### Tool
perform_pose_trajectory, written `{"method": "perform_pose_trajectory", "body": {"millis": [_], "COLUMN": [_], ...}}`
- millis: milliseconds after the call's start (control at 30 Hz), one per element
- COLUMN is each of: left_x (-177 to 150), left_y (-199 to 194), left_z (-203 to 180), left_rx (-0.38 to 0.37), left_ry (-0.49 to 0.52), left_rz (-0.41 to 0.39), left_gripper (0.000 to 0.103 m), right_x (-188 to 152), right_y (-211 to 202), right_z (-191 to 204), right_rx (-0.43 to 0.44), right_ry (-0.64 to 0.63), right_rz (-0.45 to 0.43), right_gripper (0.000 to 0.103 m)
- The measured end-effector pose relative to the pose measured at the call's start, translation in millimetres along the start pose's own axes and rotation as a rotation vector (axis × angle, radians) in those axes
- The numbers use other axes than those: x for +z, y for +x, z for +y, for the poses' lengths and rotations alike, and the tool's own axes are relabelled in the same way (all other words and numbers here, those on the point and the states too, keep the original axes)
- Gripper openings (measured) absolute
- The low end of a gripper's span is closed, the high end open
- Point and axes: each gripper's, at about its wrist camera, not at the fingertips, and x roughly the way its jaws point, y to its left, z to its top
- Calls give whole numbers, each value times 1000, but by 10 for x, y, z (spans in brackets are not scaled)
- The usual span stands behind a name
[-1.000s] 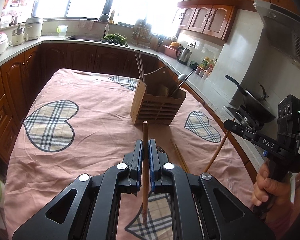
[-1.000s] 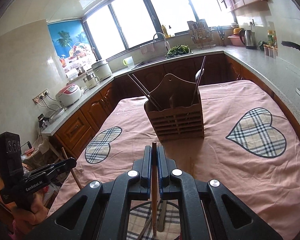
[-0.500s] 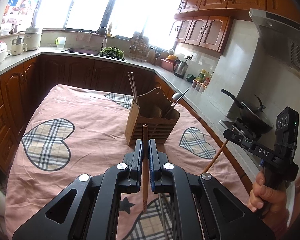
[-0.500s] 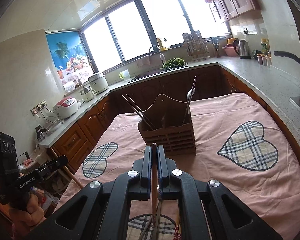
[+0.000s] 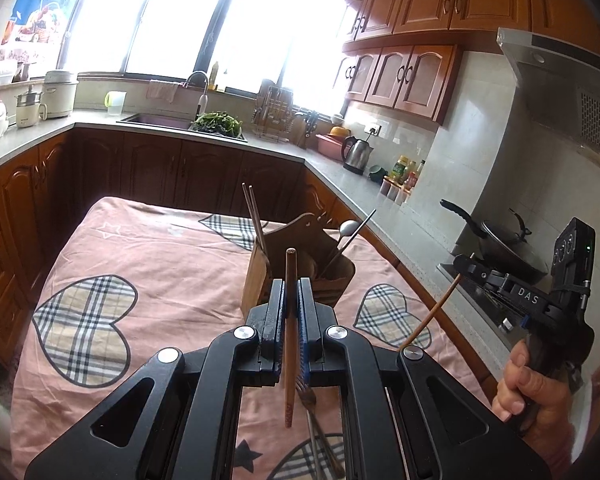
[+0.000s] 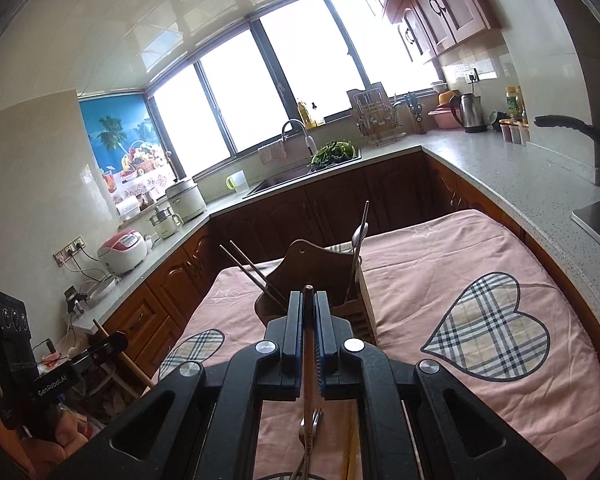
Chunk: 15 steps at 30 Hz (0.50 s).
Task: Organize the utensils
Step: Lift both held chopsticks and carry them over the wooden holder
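My left gripper [image 5: 290, 286] is shut on a wooden chopstick [image 5: 289, 336] that stands upright between its jaws. My right gripper [image 6: 308, 300] is shut on another wooden chopstick [image 6: 309, 360]; it also shows at the right of the left wrist view [image 5: 460, 270]. Both are raised above the table, short of the wooden utensil holder [image 5: 332, 276], which holds two dark chopsticks [image 5: 254, 216] and a metal spoon [image 5: 350, 230]. The holder also shows in the right wrist view [image 6: 320, 268]. A fork [image 5: 310, 404] lies on the cloth beneath the left gripper.
The table has a pink cloth [image 5: 160, 264] with plaid hearts. Kitchen counters [image 6: 520, 176] run around it, with a sink, kettle [image 6: 472, 112], rice cookers and a wok [image 5: 508, 248] on the stove to the right. Cutlery [image 6: 310, 428] lies beneath the right gripper.
Both grippers have risen and tilted up, each still holding its chopstick. The holder now sits lower and partly behind the jaws in both views.
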Motion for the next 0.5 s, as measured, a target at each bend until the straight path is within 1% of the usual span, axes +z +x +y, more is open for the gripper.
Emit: {"method": "perform_pose_trajectory", "body": {"millis": [267,500], "left_x": [443,817], "left_y": [227,512], "left_z": [-48,-65], "left_rx": [-7,-3], "left_ry": [-1,-5], "left_rz": [-93,-169], "left_gripper": [5,5], "right_x": [440,799], "right_y": [90,291], "right_z": [-59,-162], "right_rx": [-14,-42], "right_ry": [26,47], "right_rz": [-121,-209], "right_gripper": [5,5]}}
